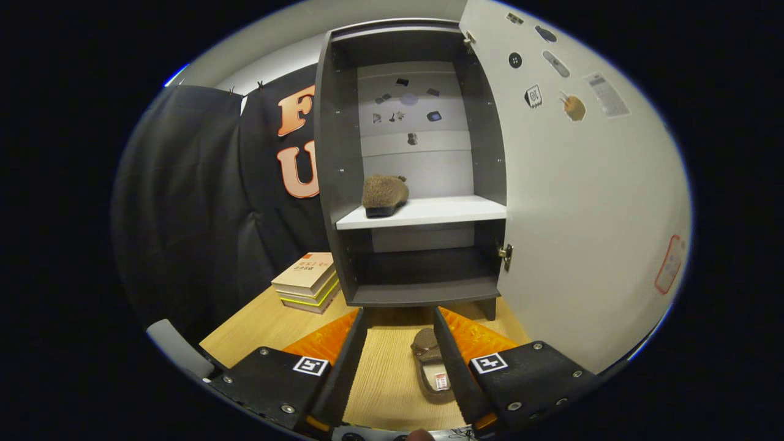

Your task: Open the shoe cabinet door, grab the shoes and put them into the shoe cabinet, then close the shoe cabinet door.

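Gripper [399, 315] open, fingers spread wide, nothing between the pads; fingertips reaching just short of the cabinet's base. Slipper [432, 366] flat on the wooden table [257, 324] between the fingers, hard against the right one at about 5 o'clock from the gripper's midpoint, toe toward the cabinet, a small label inside the heel. Whether the right finger touches it: cannot tell.

Cabinet [334, 159] dead ahead at 12 o'clock, dark grey, standing on the table. Door [582, 202] swung wide open at 2 o'clock, hinged on the right side, pale inner face turned this way with several small stickers and odd bits stuck on it; brass hinges at top and lower right edge of the opening. White shelf [441, 211] across the middle of the cabinet. Second slipper [384, 195], brown and fuzzy with a dark sole, resting on the shelf toward its left end, at 12 o'clock from the fingertips. Lower compartment beneath the shelf dark. Back panel pale, dotted with small stickers in the upper part.

Books [307, 282] stacked at 10 o'clock, on the table just left of the cabinet's base, top cover pale with an orange corner. Black cloth wall behind them, at 9 to 11 o'clock.
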Action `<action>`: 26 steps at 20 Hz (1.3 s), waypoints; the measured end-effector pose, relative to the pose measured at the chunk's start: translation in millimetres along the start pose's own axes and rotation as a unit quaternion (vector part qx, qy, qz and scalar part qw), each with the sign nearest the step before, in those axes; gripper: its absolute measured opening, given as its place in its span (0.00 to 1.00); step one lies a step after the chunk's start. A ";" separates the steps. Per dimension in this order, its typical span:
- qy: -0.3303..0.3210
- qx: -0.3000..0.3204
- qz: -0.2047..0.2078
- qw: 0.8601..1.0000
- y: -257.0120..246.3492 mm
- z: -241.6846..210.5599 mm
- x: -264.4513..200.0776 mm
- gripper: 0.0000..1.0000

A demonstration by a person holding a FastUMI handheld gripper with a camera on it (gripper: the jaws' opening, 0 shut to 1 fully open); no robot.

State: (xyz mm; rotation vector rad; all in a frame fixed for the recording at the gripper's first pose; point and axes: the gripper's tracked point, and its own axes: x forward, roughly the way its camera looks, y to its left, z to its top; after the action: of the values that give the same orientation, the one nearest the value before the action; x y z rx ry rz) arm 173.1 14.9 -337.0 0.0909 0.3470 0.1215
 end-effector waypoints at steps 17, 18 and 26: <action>0.156 0.011 0.047 0.987 -21.2 -187.8 126.8 0.71; 0.162 0.006 0.050 0.985 -19.4 -192.7 129.7 0.71; 0.185 0.017 0.048 0.981 -12.7 -208.5 169.8 0.56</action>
State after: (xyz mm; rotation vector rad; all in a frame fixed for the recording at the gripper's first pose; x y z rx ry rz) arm 261.1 39.3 -590.2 0.1190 0.7164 0.2297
